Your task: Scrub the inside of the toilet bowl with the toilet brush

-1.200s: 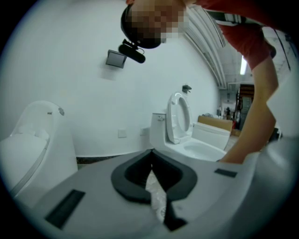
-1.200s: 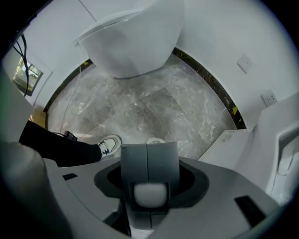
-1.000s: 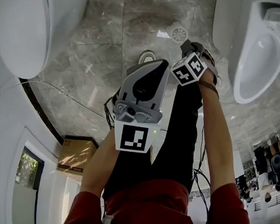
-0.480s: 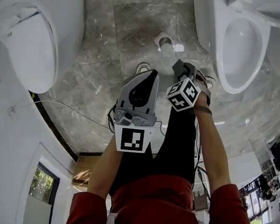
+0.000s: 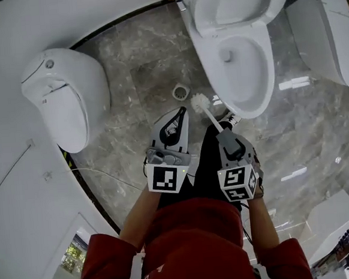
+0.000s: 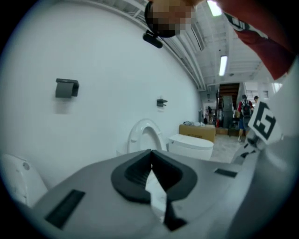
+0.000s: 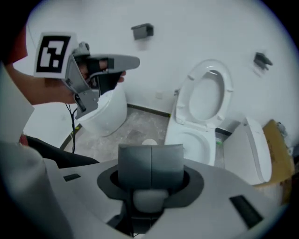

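The white toilet (image 5: 204,61) stands at the top of the head view with its seat and lid raised, and the bowl is open. My right gripper (image 5: 222,133) is shut on the handle of the toilet brush. Its white bristle head (image 5: 198,102) points up the picture, just short of the bowl's near rim. In the right gripper view the same toilet (image 7: 191,142) lies ahead past the jaws (image 7: 150,161). My left gripper (image 5: 180,112) hangs beside the right one, shut and empty. Its fingers meet at the tip (image 6: 151,154).
A closed white toilet (image 5: 69,102) stands at the left and another (image 5: 328,33) at the right. A round floor drain (image 5: 181,92) sits in the grey marble floor between them. The curved white wall runs behind, and a cable trails along its foot. A cardboard box (image 6: 198,130) stands farther off.
Both grippers have come up and swung toward the open toilet, which now fills the top of the head view. The brush head, unseen before, now sticks out ahead of the right gripper.
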